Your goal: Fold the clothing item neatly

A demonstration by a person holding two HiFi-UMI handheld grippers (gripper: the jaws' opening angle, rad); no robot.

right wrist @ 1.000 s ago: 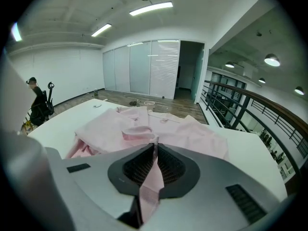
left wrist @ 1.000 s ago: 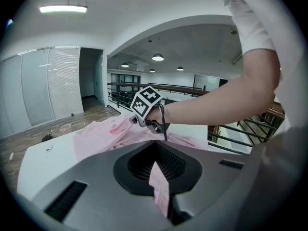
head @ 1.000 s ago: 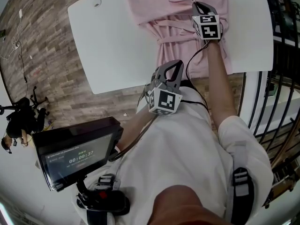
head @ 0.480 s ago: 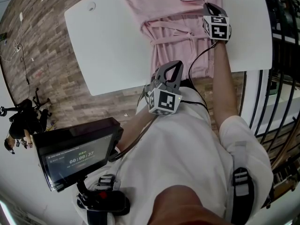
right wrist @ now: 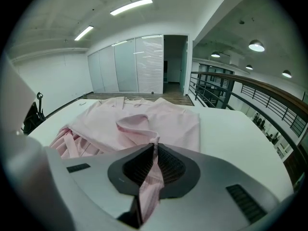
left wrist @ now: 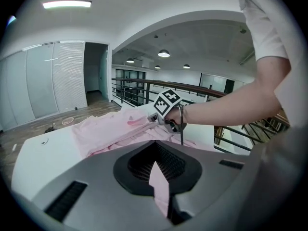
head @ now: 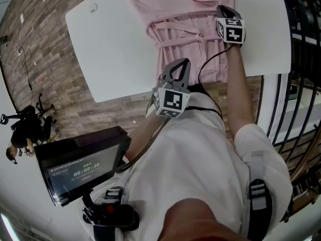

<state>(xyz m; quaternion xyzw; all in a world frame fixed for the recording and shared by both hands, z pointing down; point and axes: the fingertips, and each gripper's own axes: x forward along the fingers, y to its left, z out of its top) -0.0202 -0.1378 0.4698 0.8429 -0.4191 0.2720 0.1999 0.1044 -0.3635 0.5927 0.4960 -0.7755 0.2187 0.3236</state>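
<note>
A pink garment (head: 185, 19) lies rumpled on the white table (head: 115, 49), with a belt-like strip across its middle. My right gripper (head: 223, 10) sits at the garment's right side, shut on a fold of the pink cloth (right wrist: 150, 174). My left gripper (head: 174, 70) hovers at the table's near edge, below the garment's lower left part. It is shut on a narrow piece of the same pink cloth (left wrist: 159, 186). In the left gripper view, the right gripper's marker cube (left wrist: 166, 102) shows beyond the garment (left wrist: 108, 129).
The table's near edge (head: 150, 90) runs just under the left gripper, with wood flooring (head: 45, 69) beyond it on the left. A black railing (head: 301, 84) stands to the right. A screen on a stand (head: 83, 164) hangs at the person's left side.
The right gripper has carried its fold of cloth to the right across the table. The left gripper has shifted slightly up toward the table edge, still closed on the cloth.
</note>
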